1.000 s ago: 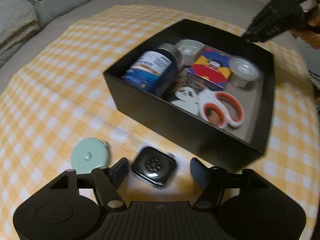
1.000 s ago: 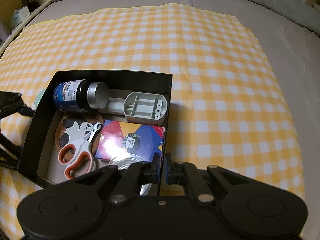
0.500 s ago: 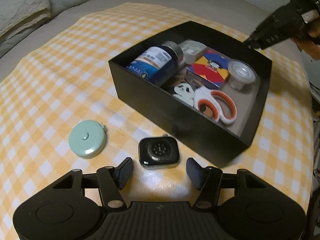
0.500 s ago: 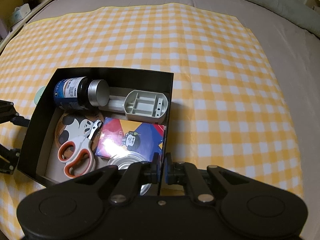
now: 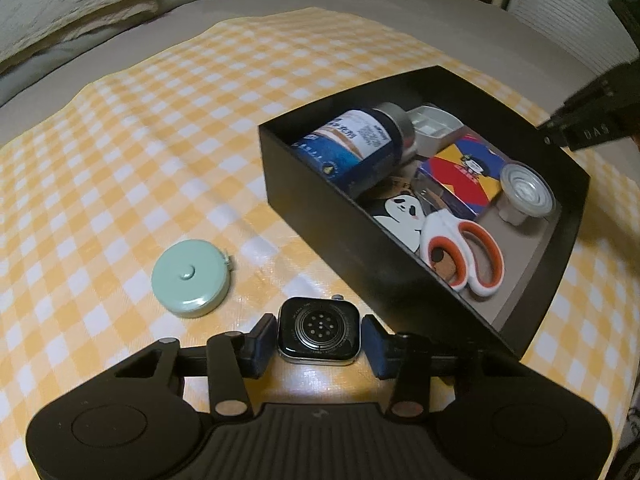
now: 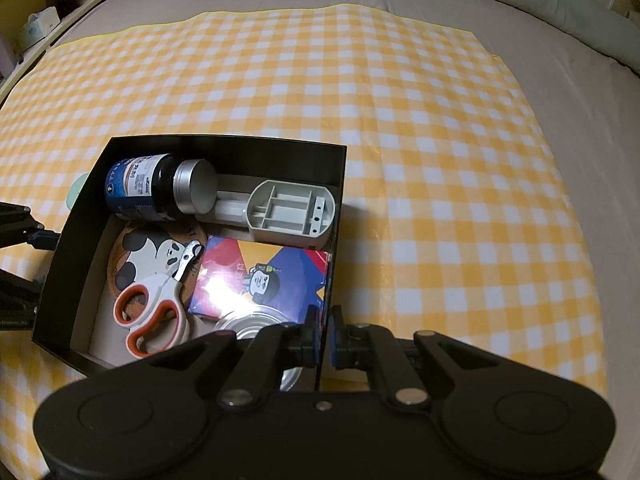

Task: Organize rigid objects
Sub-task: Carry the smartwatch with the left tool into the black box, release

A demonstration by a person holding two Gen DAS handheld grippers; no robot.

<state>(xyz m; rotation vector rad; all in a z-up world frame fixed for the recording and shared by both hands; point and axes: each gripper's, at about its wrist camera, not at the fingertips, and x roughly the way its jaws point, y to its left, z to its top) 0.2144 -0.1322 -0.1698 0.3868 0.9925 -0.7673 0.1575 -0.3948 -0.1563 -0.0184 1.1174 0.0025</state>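
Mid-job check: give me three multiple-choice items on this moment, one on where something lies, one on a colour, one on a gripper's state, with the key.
1. Where does the black square smartwatch body lie?
A. Inside the box
B. On the checked cloth between the left gripper's fingers
C. On top of the tape measure

2. What colour is the round tape measure on the yellow-and-white checked cloth?
A. Pale green
B. Red
C. Black

3. What is the right gripper doing?
A. Standing wide open above the cloth
B. Holding the scissors
C. Shut on the wall of the black open box

Key: 1 B, the watch sits on the cloth outside the box, flanked by the left gripper, whose jaws have just been closing. 2 A, its case is mint green. 3 C, the pads pinch the thin box wall.
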